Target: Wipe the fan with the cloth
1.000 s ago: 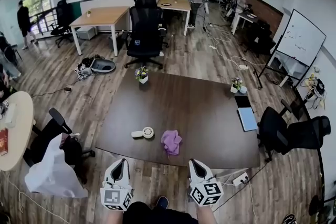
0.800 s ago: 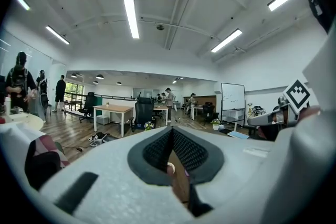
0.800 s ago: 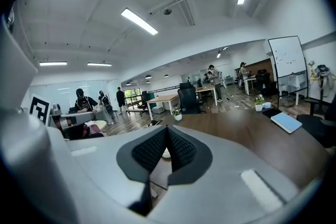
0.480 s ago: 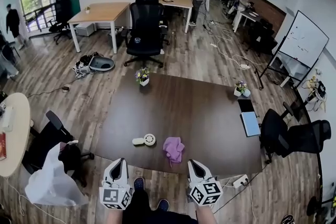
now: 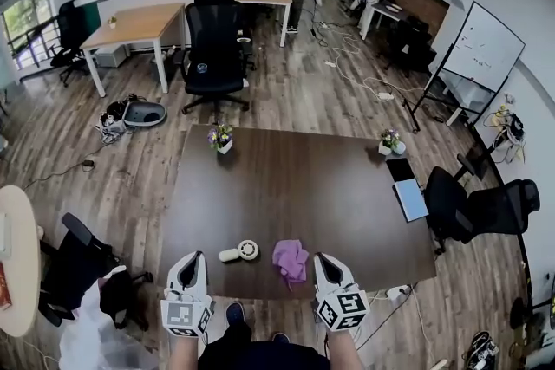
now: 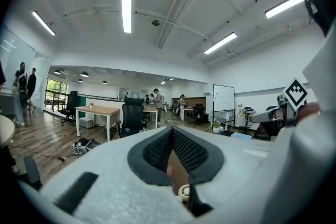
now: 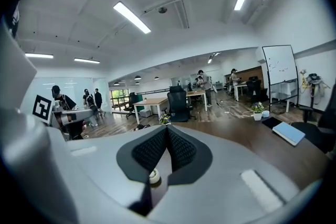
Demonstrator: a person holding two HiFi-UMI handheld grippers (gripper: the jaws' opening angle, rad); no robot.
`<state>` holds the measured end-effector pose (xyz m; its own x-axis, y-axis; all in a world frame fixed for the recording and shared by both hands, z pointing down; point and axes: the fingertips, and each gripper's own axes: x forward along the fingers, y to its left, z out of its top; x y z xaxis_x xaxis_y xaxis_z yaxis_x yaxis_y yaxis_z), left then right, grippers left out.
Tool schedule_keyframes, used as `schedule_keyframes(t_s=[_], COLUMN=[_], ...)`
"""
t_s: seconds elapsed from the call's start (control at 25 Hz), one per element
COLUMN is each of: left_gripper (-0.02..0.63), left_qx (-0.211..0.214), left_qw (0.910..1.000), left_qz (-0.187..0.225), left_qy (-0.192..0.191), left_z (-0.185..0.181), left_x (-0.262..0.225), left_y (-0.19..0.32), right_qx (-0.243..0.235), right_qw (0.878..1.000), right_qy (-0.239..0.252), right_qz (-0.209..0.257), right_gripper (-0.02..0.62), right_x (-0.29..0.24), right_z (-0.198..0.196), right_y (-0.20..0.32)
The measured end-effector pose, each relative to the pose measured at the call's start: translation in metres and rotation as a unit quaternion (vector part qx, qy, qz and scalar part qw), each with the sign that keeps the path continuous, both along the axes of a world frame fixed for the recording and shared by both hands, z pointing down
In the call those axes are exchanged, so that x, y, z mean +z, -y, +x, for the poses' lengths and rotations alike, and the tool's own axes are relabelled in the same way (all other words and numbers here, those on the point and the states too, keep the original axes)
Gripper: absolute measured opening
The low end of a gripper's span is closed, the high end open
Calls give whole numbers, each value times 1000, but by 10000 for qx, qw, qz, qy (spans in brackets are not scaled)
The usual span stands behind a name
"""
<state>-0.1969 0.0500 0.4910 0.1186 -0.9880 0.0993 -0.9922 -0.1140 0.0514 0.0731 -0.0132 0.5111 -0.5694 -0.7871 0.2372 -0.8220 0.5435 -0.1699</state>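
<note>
A: What takes up most of the view?

B: A dark brown table, seen from above in the head view. The person stands at its near edge. Beyond its far side a black office chair stands on the wood floor.

A: And the grippers?

B: Both are held low at that near edge, pointing across the table, the left gripper on one side and the right gripper on the other. In each gripper view the black pads meet at the tips, so both pairs of jaws are closed with nothing held.

A: Where's the cloth?

B: The purple cloth lies crumpled on the table close to the near edge, between the two grippers. The right one is just beside it.

A: And the fan?

B: It's a small white fan, lying flat just left of the cloth and apart from it. Its round head is toward the cloth and its handle points left. The left gripper is near it but not touching.

A: Anything smaller?

B: Two little flower pots stand along the far edge, one on the left and one on the right.
</note>
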Motion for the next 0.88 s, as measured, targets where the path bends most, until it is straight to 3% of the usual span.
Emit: schedule_keyframes(t_s=[0.36, 0.88], left_gripper=[-5, -5], left_qx=[637, 819], left_qw=[9978, 9953], left_qz=[-160, -511], left_qy=[32, 89], left_z=[-24, -13], left_x=[15, 46], left_y=[47, 82], right_qx=[431, 26], right_qw=[9991, 9999], right_qy=[-22, -126], right_qz=[-56, -111], right_gripper=[11, 11], right_x=[2, 10], right_z=[-18, -32], right_y=[31, 67])
